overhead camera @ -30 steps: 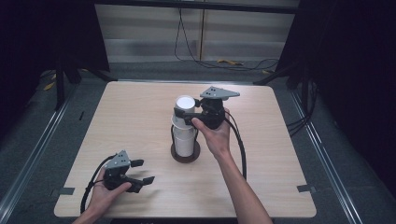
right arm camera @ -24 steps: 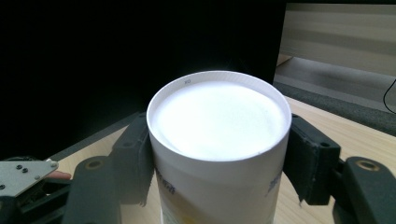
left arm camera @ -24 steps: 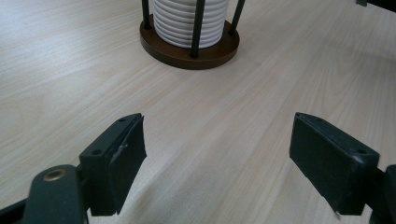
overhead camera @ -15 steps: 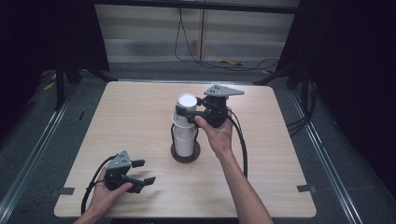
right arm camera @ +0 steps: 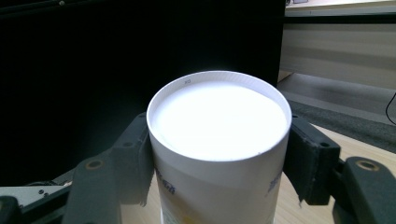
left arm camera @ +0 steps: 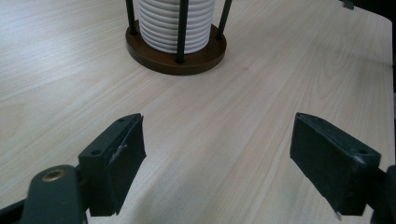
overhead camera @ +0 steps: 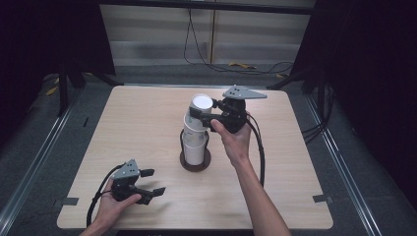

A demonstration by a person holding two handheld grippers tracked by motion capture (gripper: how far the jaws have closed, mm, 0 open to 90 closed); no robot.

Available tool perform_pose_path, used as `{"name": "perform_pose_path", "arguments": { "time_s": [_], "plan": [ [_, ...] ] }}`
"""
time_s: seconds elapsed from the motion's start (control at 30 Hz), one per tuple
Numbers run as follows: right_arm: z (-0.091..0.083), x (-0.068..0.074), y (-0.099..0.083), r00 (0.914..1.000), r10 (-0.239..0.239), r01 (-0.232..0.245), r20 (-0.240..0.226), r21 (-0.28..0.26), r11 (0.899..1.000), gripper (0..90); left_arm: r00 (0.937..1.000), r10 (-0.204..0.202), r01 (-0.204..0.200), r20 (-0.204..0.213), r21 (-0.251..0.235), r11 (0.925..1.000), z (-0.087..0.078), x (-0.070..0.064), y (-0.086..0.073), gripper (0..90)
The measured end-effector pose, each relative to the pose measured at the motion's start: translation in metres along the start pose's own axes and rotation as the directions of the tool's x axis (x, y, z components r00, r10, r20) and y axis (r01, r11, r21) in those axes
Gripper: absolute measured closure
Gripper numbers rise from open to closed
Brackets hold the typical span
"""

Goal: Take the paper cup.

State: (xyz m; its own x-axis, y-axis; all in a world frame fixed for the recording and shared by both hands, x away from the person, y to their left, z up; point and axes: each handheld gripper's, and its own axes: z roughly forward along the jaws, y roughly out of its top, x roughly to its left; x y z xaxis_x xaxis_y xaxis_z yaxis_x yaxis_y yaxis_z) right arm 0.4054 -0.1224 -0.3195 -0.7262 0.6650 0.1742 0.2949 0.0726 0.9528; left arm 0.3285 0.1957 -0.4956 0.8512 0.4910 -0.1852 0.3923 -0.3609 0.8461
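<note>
A stack of white paper cups [overhead camera: 194,142] stands upside down in a holder of dark rods on a round brown base [overhead camera: 195,165] at the table's middle. My right gripper [overhead camera: 204,109] is shut on the top cup [overhead camera: 201,103], held just above the stack and partly over it. In the right gripper view both pads press the sides of this cup [right arm camera: 219,135], its flat white bottom facing up. My left gripper [overhead camera: 153,182] rests open near the front left edge, nothing between its jaws. The left gripper view shows that gripper [left arm camera: 219,172] facing the stack [left arm camera: 175,23] and base [left arm camera: 187,58].
The light wooden table [overhead camera: 295,162] has bare room on all sides of the holder. Black cables trail from both grippers toward the front edge. Dark floor and metal rails surround the table.
My right gripper has lifted the top cup a little higher and slightly to the right off the stack. The left gripper has stayed still.
</note>
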Motion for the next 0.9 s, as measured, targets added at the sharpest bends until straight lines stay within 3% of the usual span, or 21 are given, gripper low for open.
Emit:
{"name": "perform_pose_path", "arguments": {
  "time_s": [0.43,0.47,0.57,0.7,0.87,0.9],
  "plan": [
    [-0.021,0.005,0.005,0.9997,-0.018,0.018,-0.016,0.009,1.000,34.0,0.9997,0.024,-0.024,0.009,-0.019,0.9995,0.006,-0.004,0.012,17.3],
    [-0.026,0.005,0.005,0.9996,-0.023,0.023,-0.014,0.015,1.000,34.1,0.9998,0.015,-0.016,-0.013,-0.029,0.9995,0.008,-0.005,0.017,17.2],
    [-0.032,0.002,0.003,0.9998,-0.016,0.016,-0.008,0.017,1.000,34.1,0.9999,0.012,-0.011,0.005,-0.036,0.9993,0.009,-0.006,0.021,16.0],
    [-0.047,0.000,-0.006,1.0000,-0.009,0.009,-0.003,0.032,0.999,34.2,1.0000,-0.005,0.004,-0.008,-0.052,0.9986,0.012,-0.005,0.029,16.2],
    [-0.052,0.003,-0.015,0.9999,-0.015,0.014,0.003,0.042,0.999,34.3,1.0000,0.006,-0.006,-0.003,-0.078,0.9969,0.015,-0.008,0.041,16.1],
    [-0.055,0.007,-0.020,0.9997,-0.025,0.025,-0.002,0.046,0.999,34.3,0.9991,0.041,-0.040,0.011,-0.070,0.9968,0.018,-0.010,0.048,16.1]
  ]
}}
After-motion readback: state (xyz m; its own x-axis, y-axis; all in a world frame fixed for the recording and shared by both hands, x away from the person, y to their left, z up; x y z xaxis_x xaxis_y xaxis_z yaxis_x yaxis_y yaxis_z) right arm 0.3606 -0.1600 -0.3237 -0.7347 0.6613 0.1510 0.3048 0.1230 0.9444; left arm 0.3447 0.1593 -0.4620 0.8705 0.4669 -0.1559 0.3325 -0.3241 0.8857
